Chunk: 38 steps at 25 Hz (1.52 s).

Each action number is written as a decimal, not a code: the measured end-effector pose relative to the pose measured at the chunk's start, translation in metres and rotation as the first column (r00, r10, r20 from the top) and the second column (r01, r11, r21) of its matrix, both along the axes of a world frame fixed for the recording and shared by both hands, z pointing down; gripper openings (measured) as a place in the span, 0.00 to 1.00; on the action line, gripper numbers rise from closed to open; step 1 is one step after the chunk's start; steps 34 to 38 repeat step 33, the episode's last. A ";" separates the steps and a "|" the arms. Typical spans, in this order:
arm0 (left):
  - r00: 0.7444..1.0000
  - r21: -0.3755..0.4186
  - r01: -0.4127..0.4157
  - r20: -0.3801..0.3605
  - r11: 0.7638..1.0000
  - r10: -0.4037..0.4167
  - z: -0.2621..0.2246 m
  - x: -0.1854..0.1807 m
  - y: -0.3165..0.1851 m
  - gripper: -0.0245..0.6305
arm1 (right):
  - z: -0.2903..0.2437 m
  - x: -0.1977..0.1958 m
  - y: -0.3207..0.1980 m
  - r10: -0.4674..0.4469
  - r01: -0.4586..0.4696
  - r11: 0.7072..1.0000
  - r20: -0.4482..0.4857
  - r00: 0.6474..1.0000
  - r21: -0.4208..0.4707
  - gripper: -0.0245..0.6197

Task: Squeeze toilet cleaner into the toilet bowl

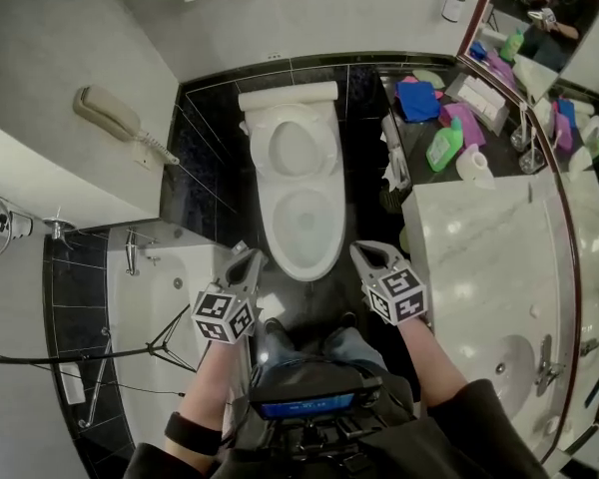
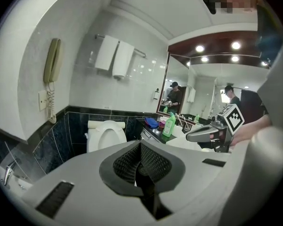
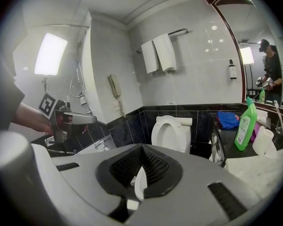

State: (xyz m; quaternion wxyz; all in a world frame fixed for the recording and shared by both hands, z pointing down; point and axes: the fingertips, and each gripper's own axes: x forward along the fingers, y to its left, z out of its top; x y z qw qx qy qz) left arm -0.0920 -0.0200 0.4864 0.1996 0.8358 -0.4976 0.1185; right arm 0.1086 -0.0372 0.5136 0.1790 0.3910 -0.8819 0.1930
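Note:
The white toilet (image 1: 298,193) stands against the black-tiled back wall with its seat and lid raised and the bowl exposed. A green cleaner bottle (image 1: 444,146) stands on the dark counter to its right, out of reach of both grippers. My left gripper (image 1: 248,259) and right gripper (image 1: 365,254) hover side by side just in front of the bowl's near rim, both shut and empty. The left gripper view shows the toilet (image 2: 105,134), the bottle (image 2: 169,125) and the other gripper (image 2: 203,134). The right gripper view shows the toilet (image 3: 172,132) and the bottle (image 3: 245,124).
A bathtub (image 1: 150,297) with taps lies at the left below a wall phone (image 1: 115,118). At the right is a marble vanity (image 1: 484,257) with a basin. The dark counter also holds a paper roll (image 1: 476,165), a blue cloth (image 1: 417,100) and purple items. Towels (image 3: 160,53) hang above the toilet.

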 end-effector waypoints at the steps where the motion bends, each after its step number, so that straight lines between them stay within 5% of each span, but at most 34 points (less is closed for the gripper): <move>1: 1.000 0.000 -0.004 0.000 1.000 0.004 0.000 -0.004 -0.001 0.04 | -0.002 -0.004 -0.002 0.002 -0.002 1.000 -0.002 1.000 0.001 0.06; 17: 0.999 0.019 -0.054 -0.003 0.998 0.054 -0.005 -0.079 0.004 0.04 | -0.005 -0.074 0.006 0.023 -0.021 1.000 -0.105 0.994 0.019 0.06; 38: 1.000 0.019 -0.006 -0.012 1.000 0.007 -0.004 -0.099 0.024 0.04 | -0.003 -0.092 0.017 -0.041 0.044 0.999 -0.147 0.988 0.016 0.06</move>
